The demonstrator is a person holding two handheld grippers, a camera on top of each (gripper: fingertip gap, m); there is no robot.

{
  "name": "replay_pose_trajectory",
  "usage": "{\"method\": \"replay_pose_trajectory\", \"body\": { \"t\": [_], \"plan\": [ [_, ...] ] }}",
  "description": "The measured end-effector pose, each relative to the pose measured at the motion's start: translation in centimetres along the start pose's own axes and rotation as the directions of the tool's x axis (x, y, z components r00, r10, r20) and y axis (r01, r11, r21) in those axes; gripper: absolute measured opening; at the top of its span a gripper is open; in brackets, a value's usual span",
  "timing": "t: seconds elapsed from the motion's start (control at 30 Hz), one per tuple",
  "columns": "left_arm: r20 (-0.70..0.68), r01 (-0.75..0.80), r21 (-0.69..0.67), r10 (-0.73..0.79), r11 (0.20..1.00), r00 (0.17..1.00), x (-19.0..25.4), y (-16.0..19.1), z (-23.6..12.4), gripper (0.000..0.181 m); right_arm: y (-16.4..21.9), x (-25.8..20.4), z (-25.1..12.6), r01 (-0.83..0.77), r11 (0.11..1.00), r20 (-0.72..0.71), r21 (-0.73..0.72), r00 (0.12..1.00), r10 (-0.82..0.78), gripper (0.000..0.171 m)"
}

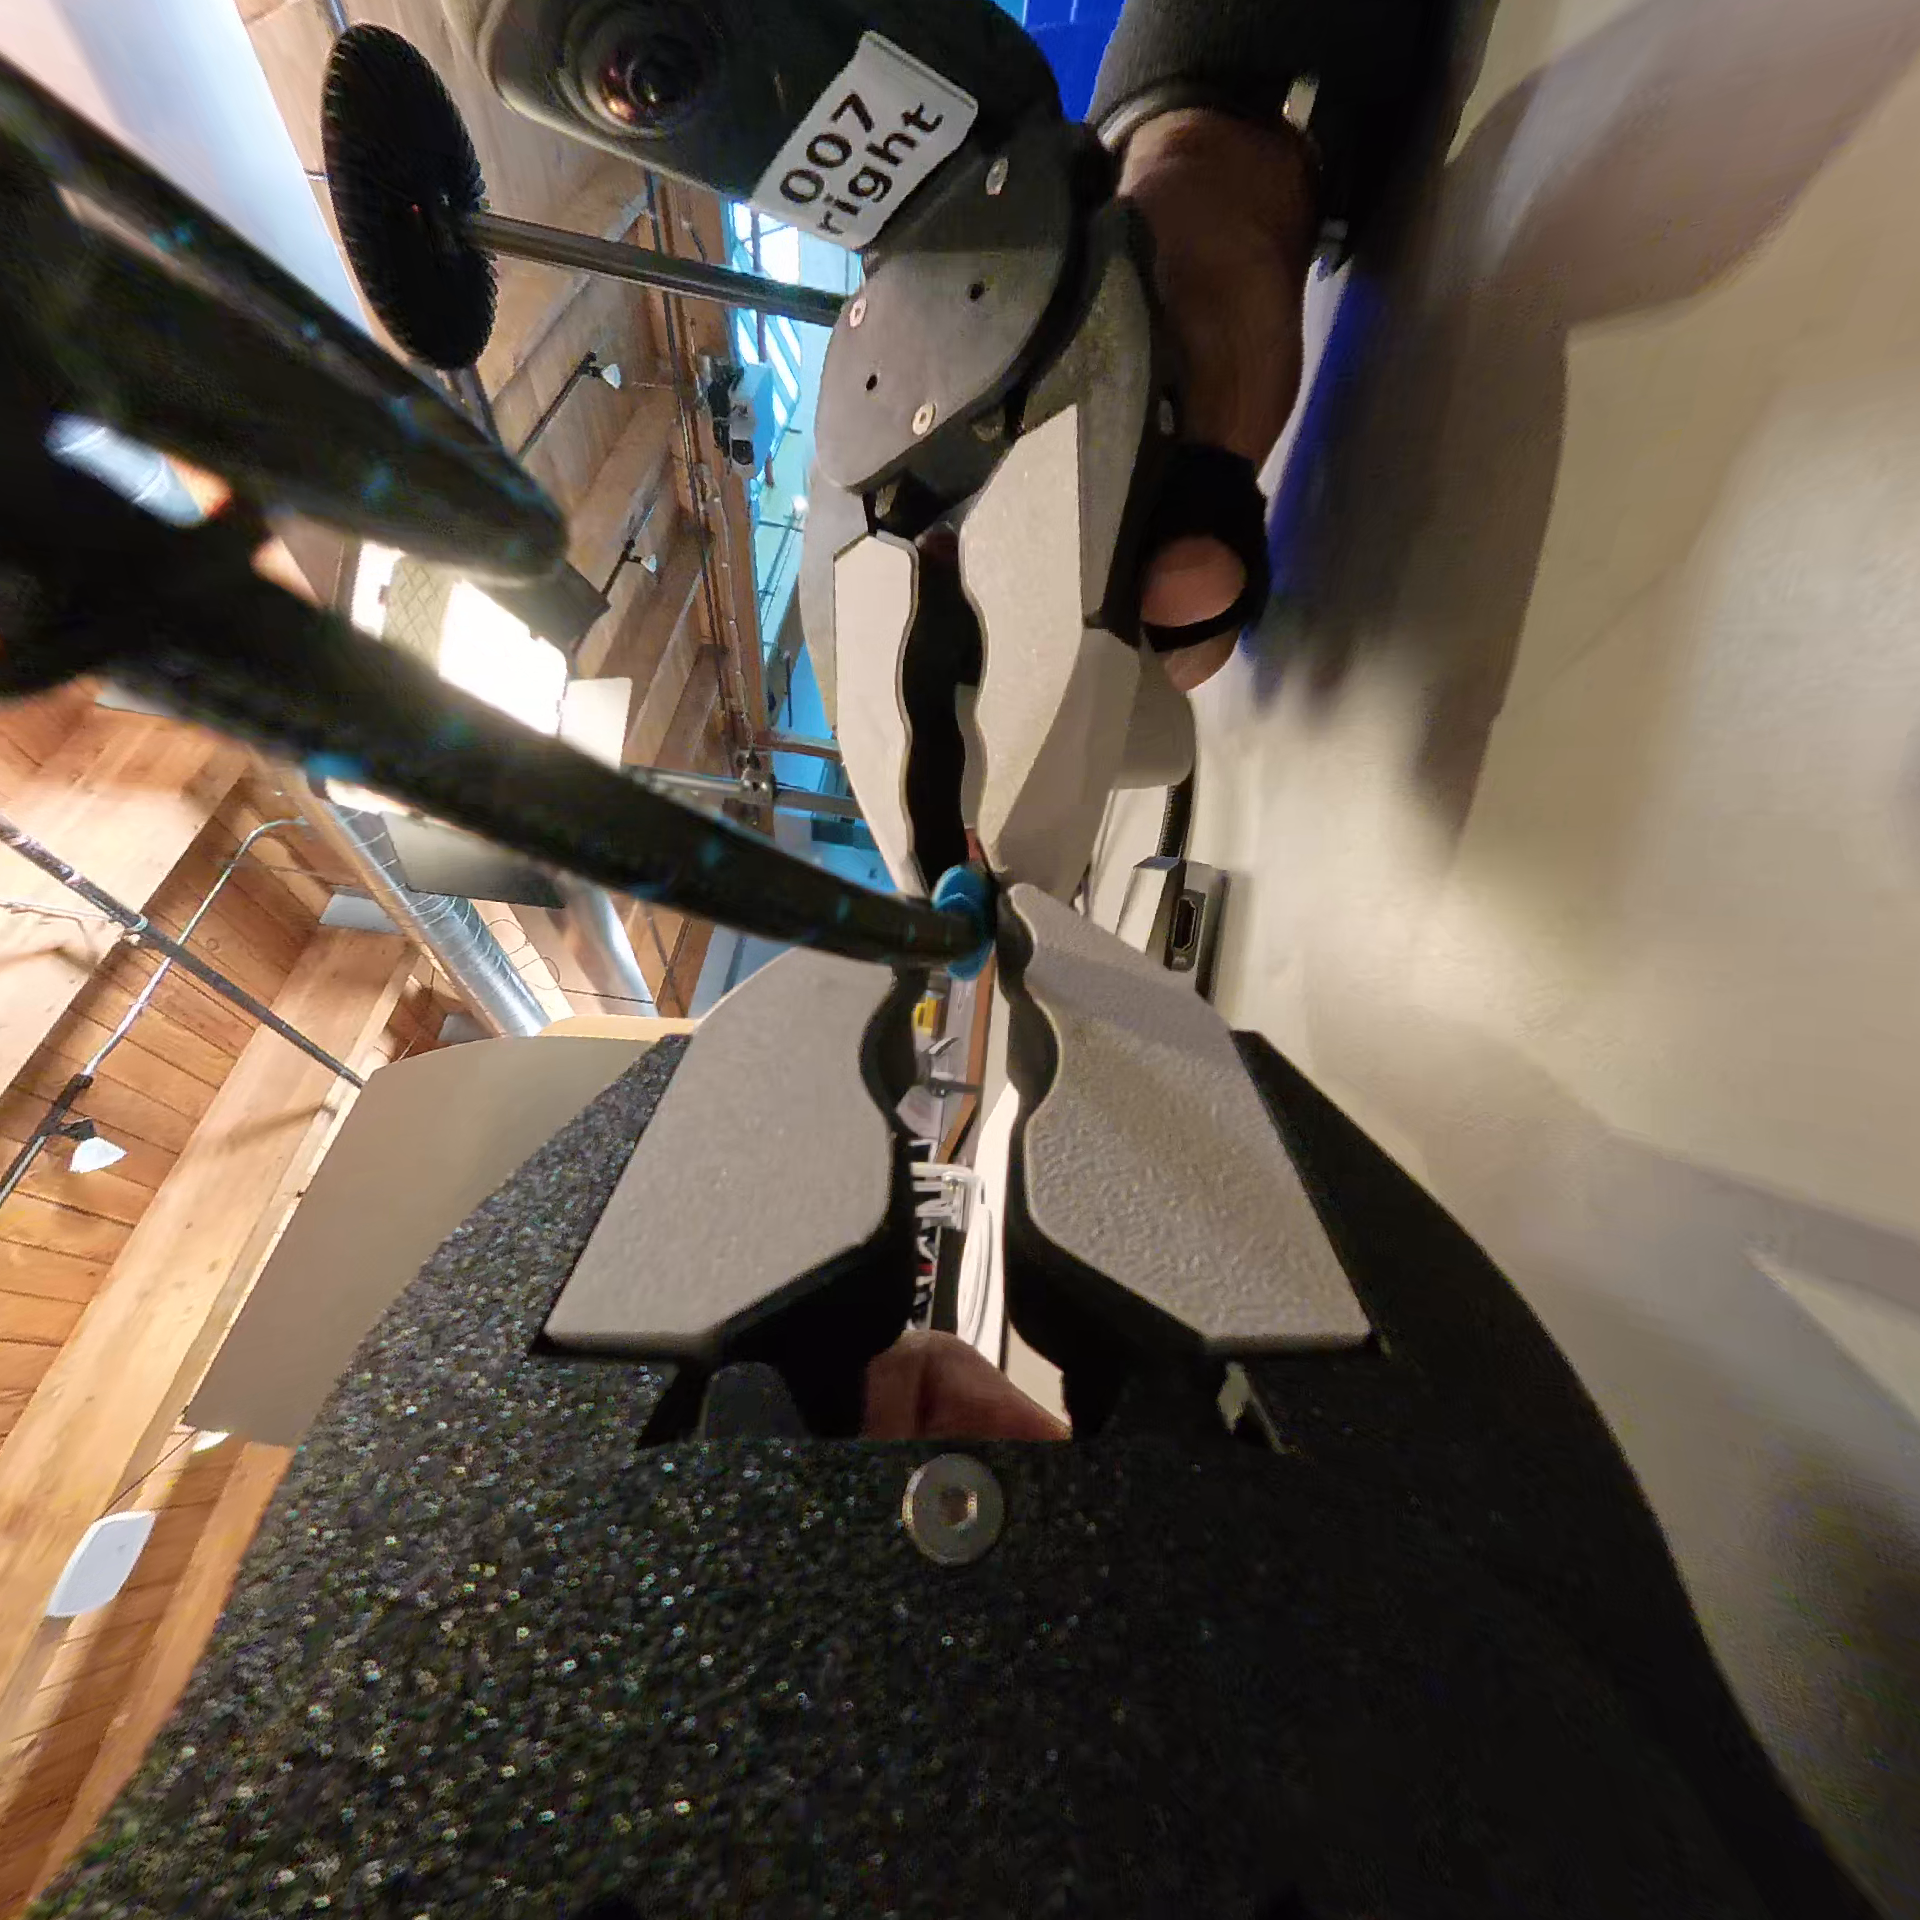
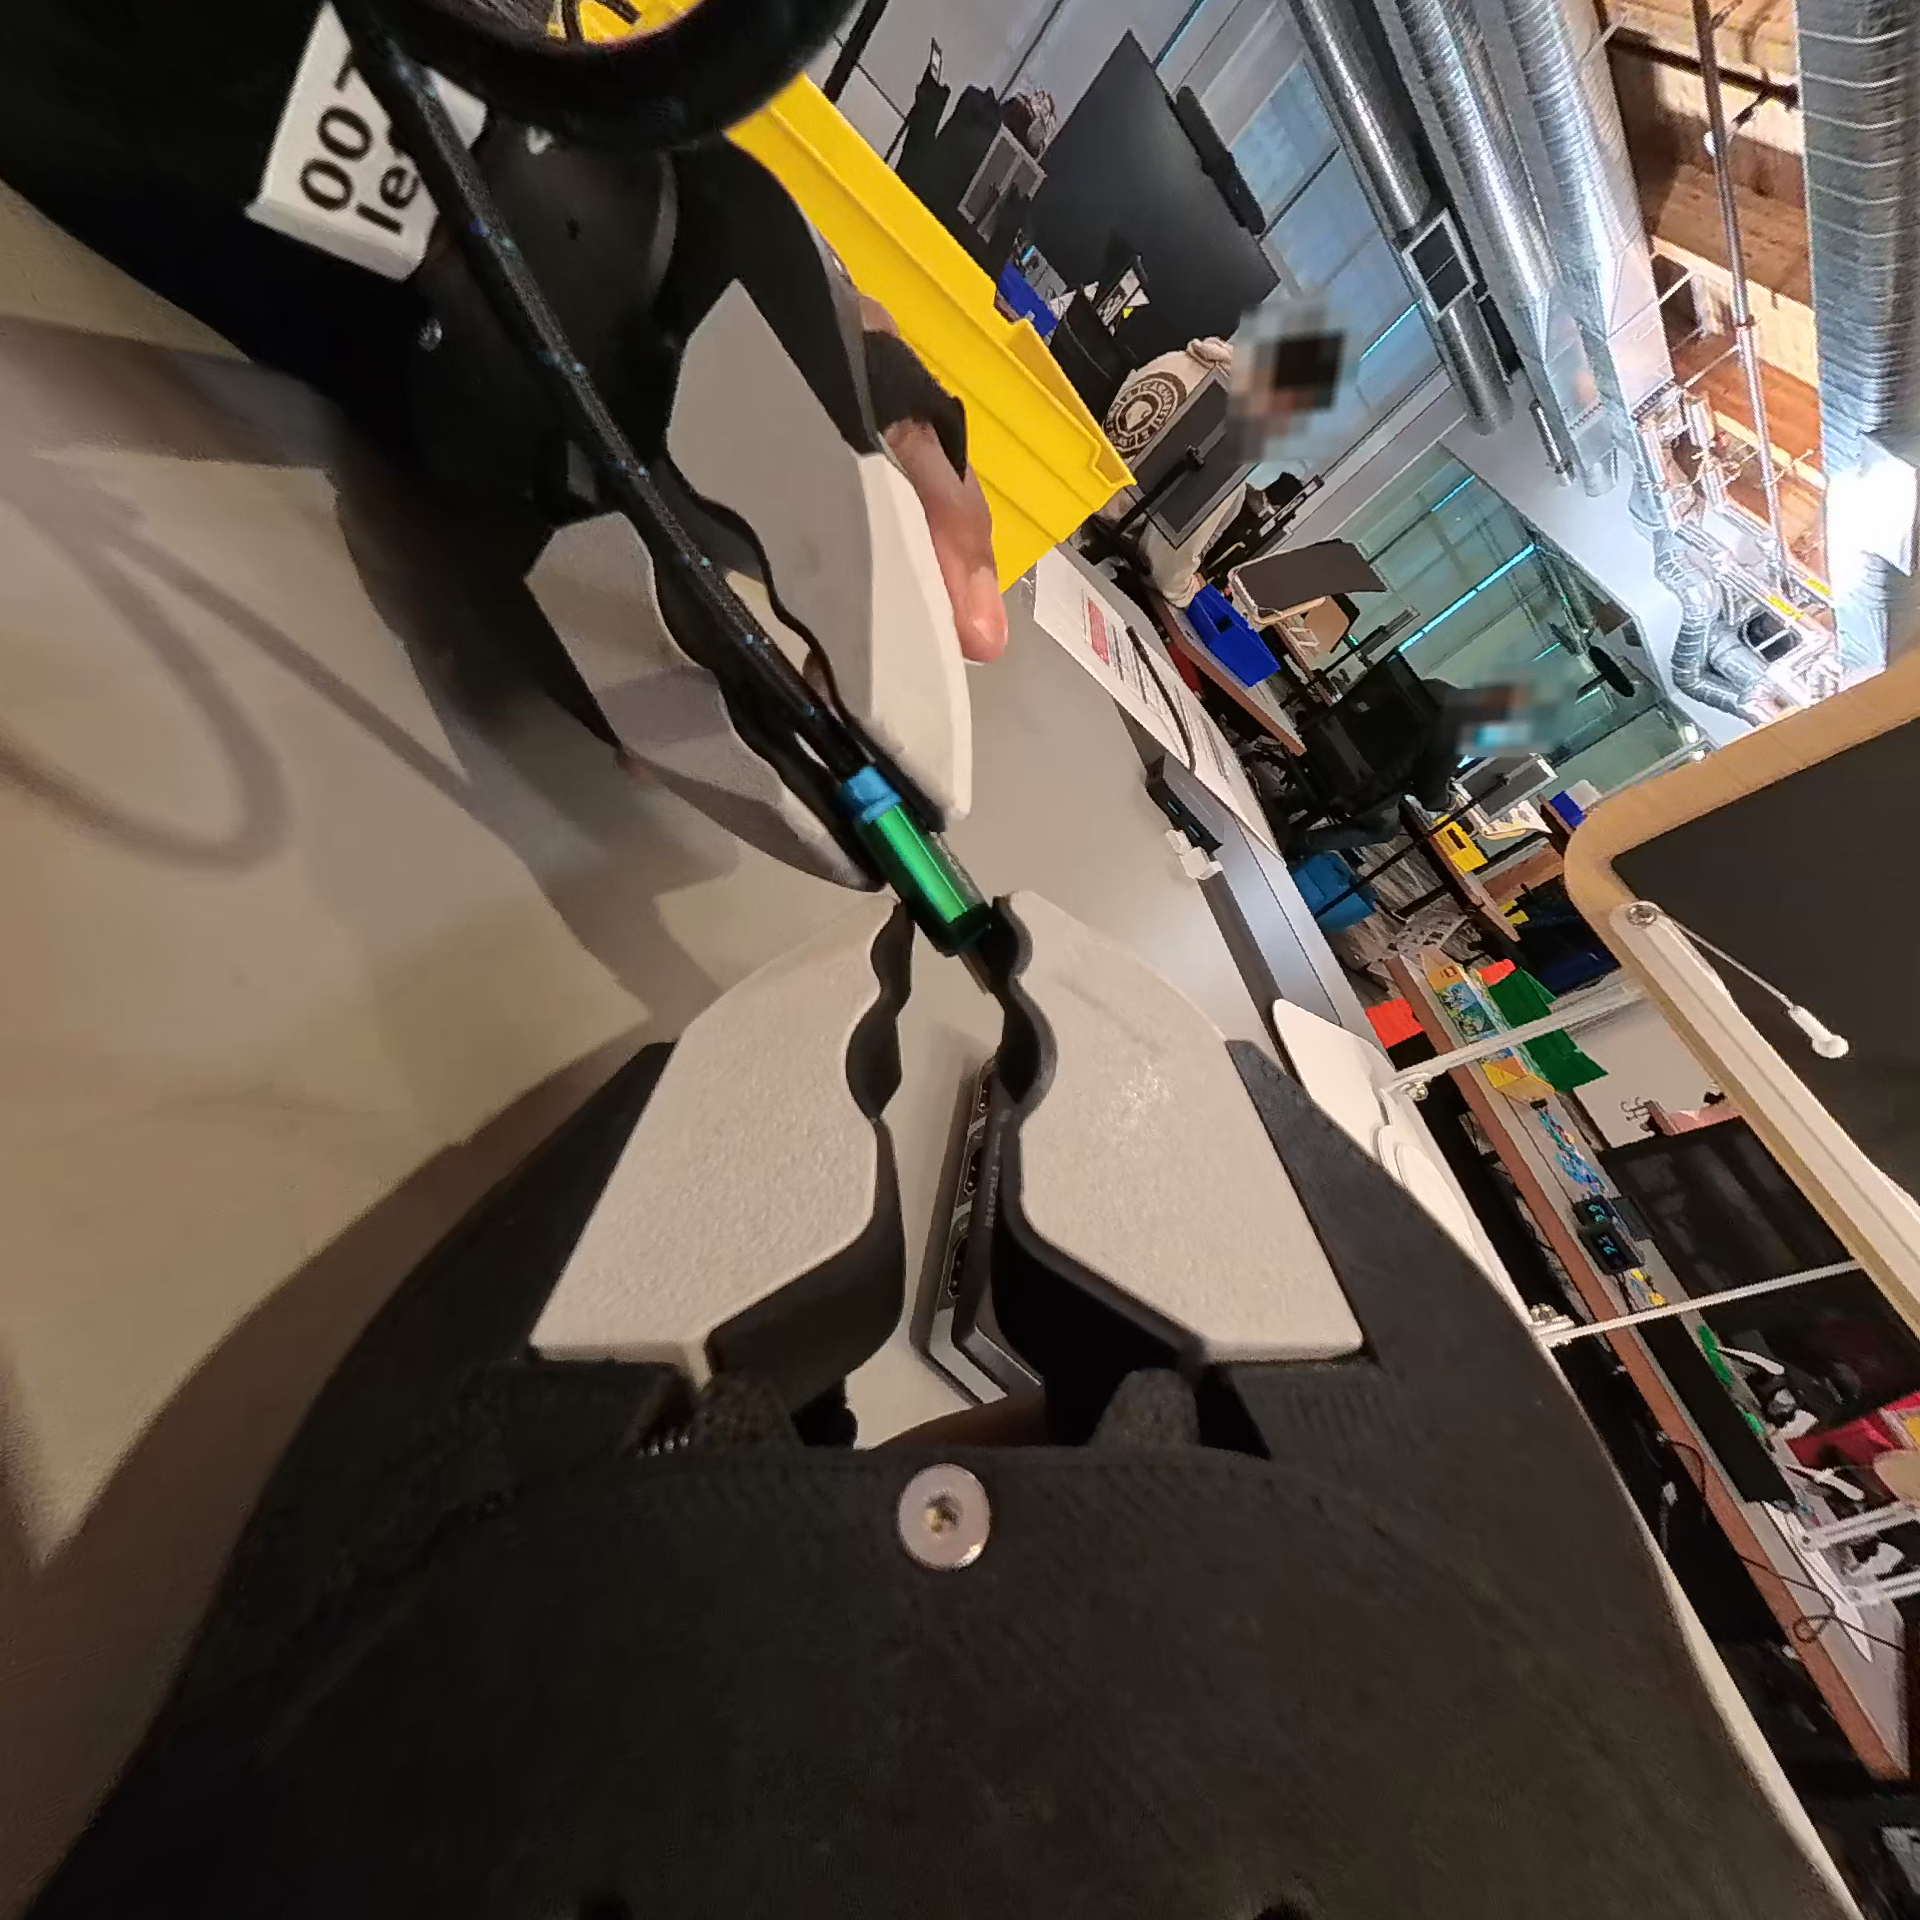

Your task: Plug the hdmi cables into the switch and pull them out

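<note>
We see a braided black cable (image 1: 582, 821) ending in a blue collar (image 1: 961, 914), pinched at the tips of the left gripper (image 1: 961, 935). Only the right wrist view shows its green metal plug (image 2: 930, 883), also clamped by the right gripper (image 2: 961, 935); beneath lies the grey switch (image 2: 971, 1247), partly hidden.

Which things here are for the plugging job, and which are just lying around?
For the job: HDMI cable, switch, left gripper, right gripper.
Just lying about: yellow bin, paper sheet, blue bin.
</note>
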State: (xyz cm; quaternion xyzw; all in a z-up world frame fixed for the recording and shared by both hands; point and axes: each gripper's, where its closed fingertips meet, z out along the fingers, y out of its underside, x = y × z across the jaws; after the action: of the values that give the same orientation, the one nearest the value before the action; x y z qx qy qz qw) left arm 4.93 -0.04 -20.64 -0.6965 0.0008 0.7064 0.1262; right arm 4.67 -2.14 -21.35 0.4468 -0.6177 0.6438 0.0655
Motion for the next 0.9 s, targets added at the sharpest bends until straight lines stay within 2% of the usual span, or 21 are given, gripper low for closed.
{"method": "replay_pose_trajectory", "body": {
  "t": [0.27,0.33,0.43,0.57,0.63,0.9],
  "plan": [
    [-0.018,-0.039,-0.036,0.038,0.999,0.999,0.5,0.5,0.0,0.011,0.3,-0.4,-0.1,0.03,0.999,0.008,-0.019,1.0,-0.03,0.015],
    [-0.036,-0.042,-0.042,0.04,0.998,0.999,0.8,0.6,0.1,0.01,0.7,-0.5,-0.1,0.025,0.998,0.016,-0.05,1.0,-0.024,0.016],
    [-0.053,-0.053,-0.063,0.05,0.997,0.997,1.0,1.1,0.0,0.01,2.5,0.2,-0.6,-0.043,0.987,0.016,-0.156,0.999,0.046,0.027],
    [-0.065,-0.056,-0.106,0.049,0.993,0.997,1.1,2.3,-0.2,0.01,6.3,1.0,-1.8,-0.234,0.903,0.019,-0.36,0.966,0.257,0.046],
    [-0.069,-0.053,-0.12,0.045,0.991,0.997,1.1,2.7,-0.2,0.01,7.7,1.2,-2.2,-0.315,0.844,-0.002,-0.435,0.937,0.349,0.049],
    [-0.087,-0.069,-0.138,0.058,0.988,0.995,1.4,2.9,0.0,0.011,8.7,0.8,-1.9,-0.445,0.714,-0.076,-0.541,0.871,0.486,0.059]
  ]
}}
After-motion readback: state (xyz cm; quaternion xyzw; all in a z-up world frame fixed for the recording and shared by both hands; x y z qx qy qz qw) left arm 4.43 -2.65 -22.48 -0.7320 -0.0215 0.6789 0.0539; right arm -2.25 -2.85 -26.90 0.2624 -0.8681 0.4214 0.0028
